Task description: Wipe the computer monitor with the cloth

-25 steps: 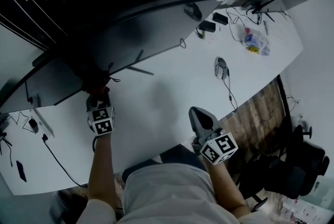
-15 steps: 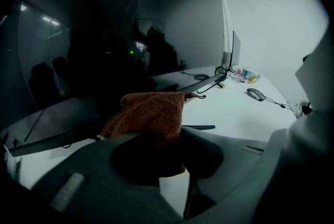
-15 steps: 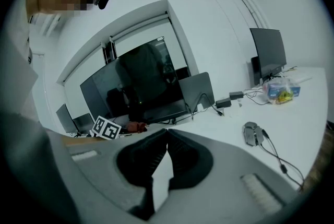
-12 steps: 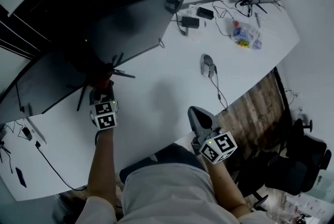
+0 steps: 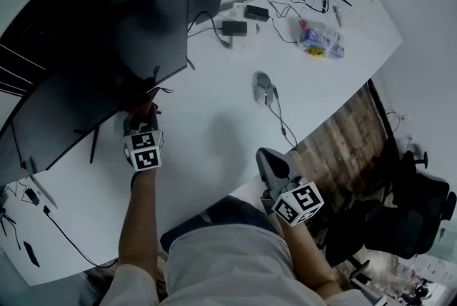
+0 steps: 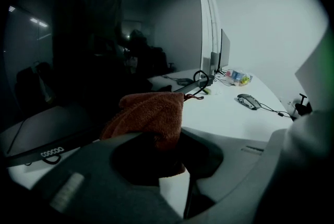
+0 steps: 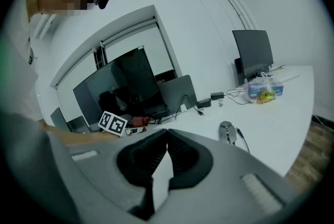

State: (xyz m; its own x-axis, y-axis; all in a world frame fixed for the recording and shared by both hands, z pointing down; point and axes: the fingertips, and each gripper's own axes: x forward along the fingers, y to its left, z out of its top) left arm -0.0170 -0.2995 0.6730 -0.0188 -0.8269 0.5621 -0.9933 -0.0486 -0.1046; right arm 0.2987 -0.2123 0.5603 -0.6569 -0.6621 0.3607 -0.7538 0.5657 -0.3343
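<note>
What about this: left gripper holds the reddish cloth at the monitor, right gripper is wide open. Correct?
No: the right gripper is shut, jaws meeting at the tips, per the right gripper view. The left gripper does hold the cloth at the monitor.

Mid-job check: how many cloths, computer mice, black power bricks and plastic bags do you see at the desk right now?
Cloth: 1
Computer mouse: 1
Black power bricks: 2
Plastic bag: 1
Total: 5

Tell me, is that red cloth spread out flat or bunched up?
Bunched up: the cloth sits as a crumpled wad clamped in the left gripper.
</note>
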